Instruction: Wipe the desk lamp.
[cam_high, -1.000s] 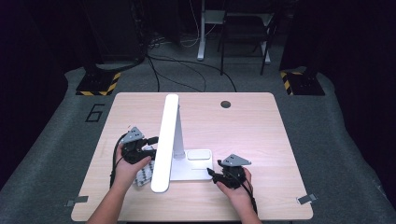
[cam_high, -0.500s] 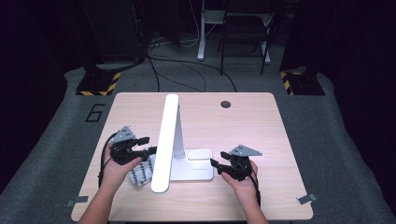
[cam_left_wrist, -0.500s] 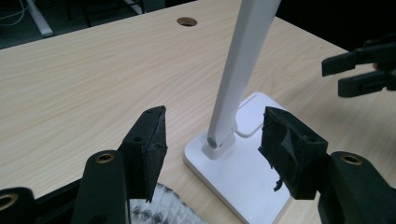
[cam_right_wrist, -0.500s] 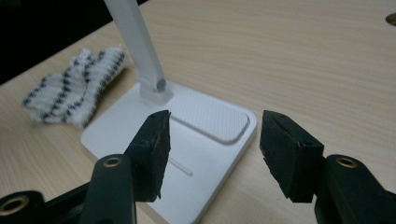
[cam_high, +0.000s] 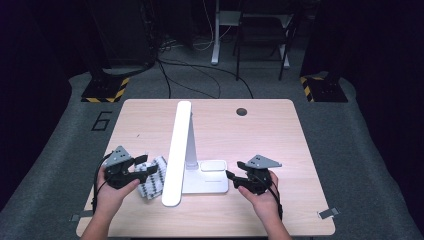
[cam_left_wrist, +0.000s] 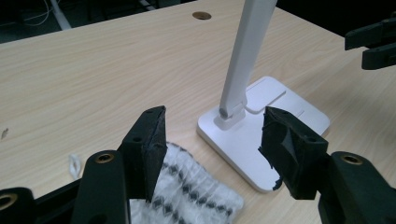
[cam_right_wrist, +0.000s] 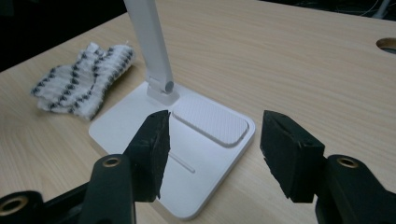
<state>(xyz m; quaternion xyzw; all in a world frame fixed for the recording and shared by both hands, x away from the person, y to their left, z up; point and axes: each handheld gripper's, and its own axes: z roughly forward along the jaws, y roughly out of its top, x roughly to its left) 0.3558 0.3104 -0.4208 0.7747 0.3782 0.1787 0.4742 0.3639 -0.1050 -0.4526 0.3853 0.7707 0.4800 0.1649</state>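
On the wooden table (cam_high: 280, 130) stands a white desk lamp (cam_high: 186, 150), and the two hands hold their grippers on both sides of it. The lamp has a flat square base (cam_right_wrist: 187, 154) with a raised textured pad (cam_right_wrist: 210, 123) on top, and a long white arm (cam_left_wrist: 245, 51) rises from a hinge at the rear edge of the base. In the high view the lamp's long head reaches toward the near edge of the table and hides part of the base. The left gripper (cam_high: 142, 169) is at the left of the lamp, above a folded white cloth with dark pattern (cam_high: 152, 176) that lies on the table just beside the base. In the left gripper view its two black jaws stand wide apart and nothing is between them; the cloth (cam_left_wrist: 191, 191) is seen under the left jaw, and the lamp hinge and a corner of the base are seen through the gap. The right gripper (cam_high: 234, 177) is at the right of the base, very near to its edge, and it points toward the lamp. In the right gripper view its jaws are also wide apart and they hold nothing; the base with the textured pad lies in front of them and lower, and I cannot tell if a jaw touches it. In that same view the cloth (cam_right_wrist: 84, 79) lies on the far side of the base. A round hole (cam_high: 242, 111) is in the table at the far side, well apart from the lamp.
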